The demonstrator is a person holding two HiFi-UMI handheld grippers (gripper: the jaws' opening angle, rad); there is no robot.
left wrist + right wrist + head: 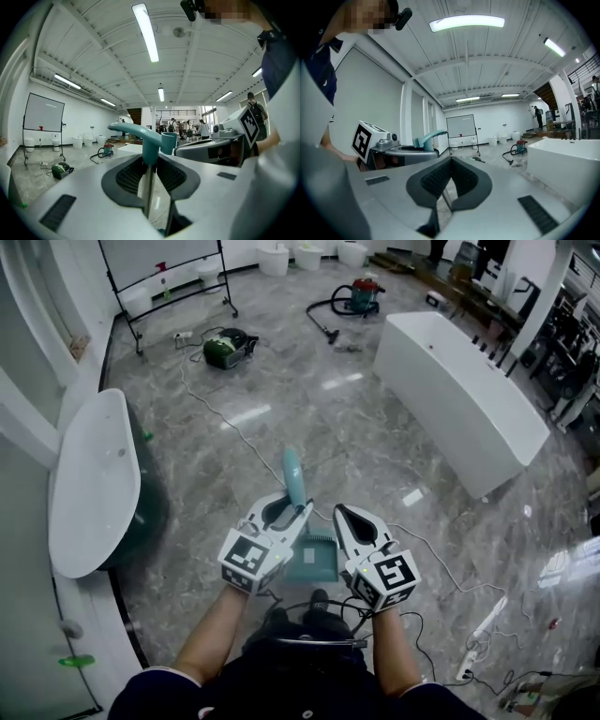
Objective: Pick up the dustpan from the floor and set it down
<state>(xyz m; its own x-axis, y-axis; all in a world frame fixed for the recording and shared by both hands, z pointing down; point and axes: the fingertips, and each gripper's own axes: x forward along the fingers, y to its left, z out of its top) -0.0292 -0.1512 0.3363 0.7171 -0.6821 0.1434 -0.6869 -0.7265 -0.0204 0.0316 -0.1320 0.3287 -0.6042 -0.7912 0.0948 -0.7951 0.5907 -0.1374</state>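
A teal dustpan hangs off the floor in front of me. In the head view its handle (293, 474) points up and away, and its pan (315, 559) hangs below between the two grippers. My left gripper (296, 514) is shut on the handle; in the left gripper view the teal handle (151, 145) stands clamped between the dark pads (131, 176). My right gripper (340, 512) is just to the right of the pan, apart from it, jaws shut with nothing between them (450, 161). The right gripper view shows the left gripper (396, 151) with the teal handle (431, 136) beside it.
A white bathtub (459, 395) stands at the right and another (94, 484) at the left. A green vacuum (225, 348), a red and teal vacuum (362, 296), a whiteboard stand (164, 277), floor cables (441, 559) and a power strip (483, 641) lie around on the grey marble floor.
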